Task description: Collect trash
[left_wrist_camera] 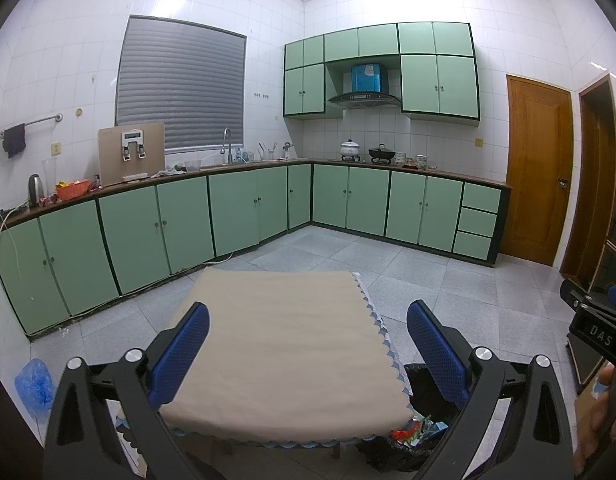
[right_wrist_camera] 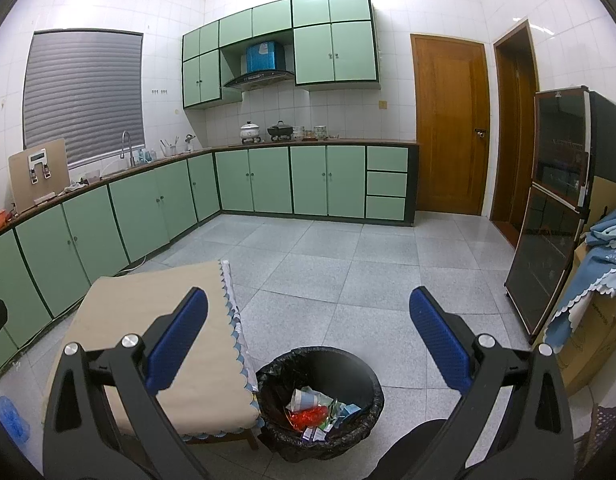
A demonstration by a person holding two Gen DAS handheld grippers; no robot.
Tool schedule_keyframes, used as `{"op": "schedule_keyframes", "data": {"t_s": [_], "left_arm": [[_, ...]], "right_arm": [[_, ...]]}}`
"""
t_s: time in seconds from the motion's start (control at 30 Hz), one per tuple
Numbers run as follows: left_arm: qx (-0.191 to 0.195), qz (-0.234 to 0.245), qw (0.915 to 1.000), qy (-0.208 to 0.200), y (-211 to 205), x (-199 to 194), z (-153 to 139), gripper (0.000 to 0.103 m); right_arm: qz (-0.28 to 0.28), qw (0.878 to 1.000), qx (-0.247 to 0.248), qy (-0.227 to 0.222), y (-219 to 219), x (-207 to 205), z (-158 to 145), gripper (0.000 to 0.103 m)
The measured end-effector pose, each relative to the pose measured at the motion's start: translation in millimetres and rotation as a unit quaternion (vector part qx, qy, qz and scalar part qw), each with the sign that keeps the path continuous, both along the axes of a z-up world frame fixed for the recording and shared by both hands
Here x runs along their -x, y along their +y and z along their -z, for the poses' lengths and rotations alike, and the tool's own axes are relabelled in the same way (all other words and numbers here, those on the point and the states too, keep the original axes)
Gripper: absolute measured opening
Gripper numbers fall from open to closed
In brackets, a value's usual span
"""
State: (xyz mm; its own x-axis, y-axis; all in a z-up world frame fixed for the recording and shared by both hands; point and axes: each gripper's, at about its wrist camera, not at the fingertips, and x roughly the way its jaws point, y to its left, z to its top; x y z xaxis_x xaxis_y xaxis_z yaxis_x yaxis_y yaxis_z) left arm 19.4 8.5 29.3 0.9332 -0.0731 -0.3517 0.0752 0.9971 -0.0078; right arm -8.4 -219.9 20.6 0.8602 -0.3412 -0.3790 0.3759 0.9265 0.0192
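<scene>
While both hand-held grippers, left and right, gaped empty, trash lay in the bin beside the tabletop.

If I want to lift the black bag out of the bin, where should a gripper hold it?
Probably the bag where it folds over the bin's rim on the table side, pinched from above. There the film is bunched and loose; lower down it lies against the bin wall.
</scene>
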Motion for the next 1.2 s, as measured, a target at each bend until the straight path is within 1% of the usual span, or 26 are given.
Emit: {"op": "schedule_keyframes", "data": {"t_s": [1.2], "left_arm": [[0.002,0.006,0.9999,0.010,2.0,-2.0,1.1,0.097]], "right_arm": [[0.003,1.000,-0.001,0.003,-1.2,4.4,4.4,0.098]]}}
